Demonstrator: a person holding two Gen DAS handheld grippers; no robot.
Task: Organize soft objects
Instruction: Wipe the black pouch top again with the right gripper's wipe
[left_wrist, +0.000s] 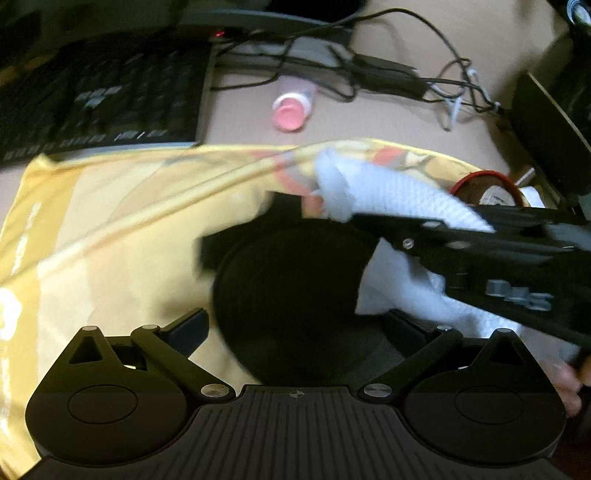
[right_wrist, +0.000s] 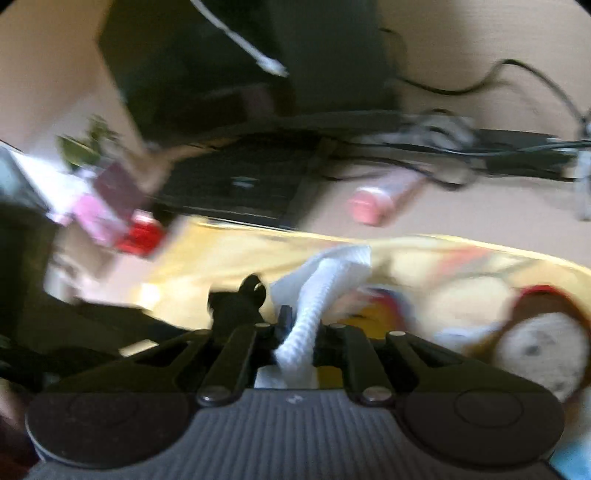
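The right claw (right_wrist: 297, 325) is pinched narrow on a white cloth (right_wrist: 321, 291), which runs as a twisted rope between its fingers and fans out beyond the tips. In the left wrist view the same cloth (left_wrist: 391, 195) drapes over that claw's arm, lifted clear of the yellow cloth (left_wrist: 129, 206) spread across the near half of the bench (left_wrist: 369, 118). The left claw (left_wrist: 295, 321) stands wide, with a dark round object (left_wrist: 291, 295) between its fingers; whether the pads touch it I cannot tell.

Risks, as I judge them:

- The grip is on a thin twisted strand only. A quick swing could let the cloth slip out and fall in a heap on the yellow cloth.
- The hanging end trails low near the dark object and the left claw, so it could snag on a finger or drag the yellow cloth out of place.
- A red-rimmed round thing (right_wrist: 535, 332) sits at the right edge of the yellow cloth, just beside the white cloth's path; a sweep could knock it.
- A pink-capped bottle (left_wrist: 291, 107) and cables (left_wrist: 406, 74) lie toward the far edge, beside a keyboard (left_wrist: 99, 99). They are well apart from the claws, so only a long overshoot would reach them.
- Both views are smeared by motion, so fine contact is hard to read.
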